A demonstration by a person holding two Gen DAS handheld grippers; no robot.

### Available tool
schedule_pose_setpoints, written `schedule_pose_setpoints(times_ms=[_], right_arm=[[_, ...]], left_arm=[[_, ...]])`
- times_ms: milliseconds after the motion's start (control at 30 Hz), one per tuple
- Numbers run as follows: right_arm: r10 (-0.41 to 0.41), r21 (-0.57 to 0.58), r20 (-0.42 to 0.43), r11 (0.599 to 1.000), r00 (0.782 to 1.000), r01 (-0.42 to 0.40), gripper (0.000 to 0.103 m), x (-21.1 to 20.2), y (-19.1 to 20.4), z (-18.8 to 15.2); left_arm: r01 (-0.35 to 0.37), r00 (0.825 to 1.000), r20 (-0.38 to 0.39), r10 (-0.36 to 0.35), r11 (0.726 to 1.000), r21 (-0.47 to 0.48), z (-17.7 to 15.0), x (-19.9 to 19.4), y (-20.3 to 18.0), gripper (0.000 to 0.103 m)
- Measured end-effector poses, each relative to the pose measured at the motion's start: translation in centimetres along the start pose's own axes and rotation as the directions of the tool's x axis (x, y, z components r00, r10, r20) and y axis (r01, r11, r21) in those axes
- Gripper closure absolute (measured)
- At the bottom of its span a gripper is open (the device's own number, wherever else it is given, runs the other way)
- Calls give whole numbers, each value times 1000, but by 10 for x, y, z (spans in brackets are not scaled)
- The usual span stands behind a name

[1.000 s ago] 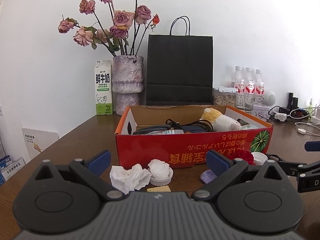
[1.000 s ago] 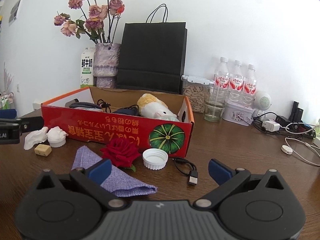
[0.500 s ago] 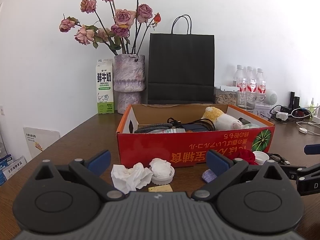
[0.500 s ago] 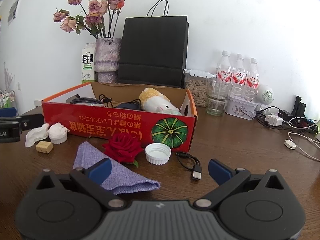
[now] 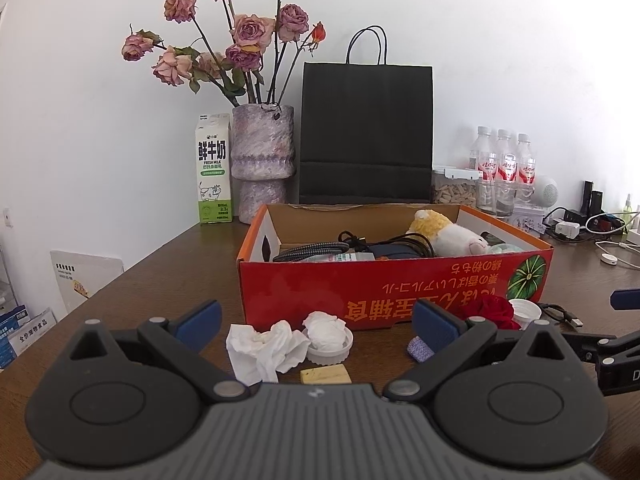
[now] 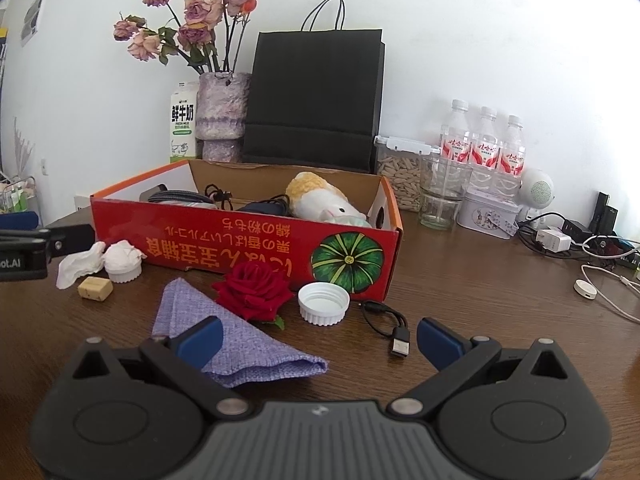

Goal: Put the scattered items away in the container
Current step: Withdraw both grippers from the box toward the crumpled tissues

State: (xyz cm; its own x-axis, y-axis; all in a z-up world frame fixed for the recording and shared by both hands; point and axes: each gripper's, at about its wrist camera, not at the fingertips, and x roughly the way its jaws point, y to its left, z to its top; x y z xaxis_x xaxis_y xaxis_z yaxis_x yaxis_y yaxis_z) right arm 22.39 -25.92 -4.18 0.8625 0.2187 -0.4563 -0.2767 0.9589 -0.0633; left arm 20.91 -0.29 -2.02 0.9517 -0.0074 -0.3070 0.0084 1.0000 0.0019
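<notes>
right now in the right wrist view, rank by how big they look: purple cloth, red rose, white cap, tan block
1. purple cloth, though it lies nearest the camera
2. red rose
3. white cap, not far behind the rose
4. tan block

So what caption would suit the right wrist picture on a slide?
Open right gripper facing a red rose, folded purple cloth and white plastic lid before the red cardboard box.

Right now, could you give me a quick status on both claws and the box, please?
Left claw open, empty. Right claw open, empty. Red box partly filled; tissue, rose, purple cloth, white cap remain on table. Approach unobstructed.
</notes>
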Motion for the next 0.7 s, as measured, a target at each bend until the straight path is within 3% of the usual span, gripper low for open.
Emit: schedule_pose_setpoints(times_ms=[700], right_arm=[[-32, 32, -61, 999, 998, 34, 0, -10, -20, -12]], left_arm=[[-16, 998, -63, 15, 1000, -23, -5, -11, 22, 0]])
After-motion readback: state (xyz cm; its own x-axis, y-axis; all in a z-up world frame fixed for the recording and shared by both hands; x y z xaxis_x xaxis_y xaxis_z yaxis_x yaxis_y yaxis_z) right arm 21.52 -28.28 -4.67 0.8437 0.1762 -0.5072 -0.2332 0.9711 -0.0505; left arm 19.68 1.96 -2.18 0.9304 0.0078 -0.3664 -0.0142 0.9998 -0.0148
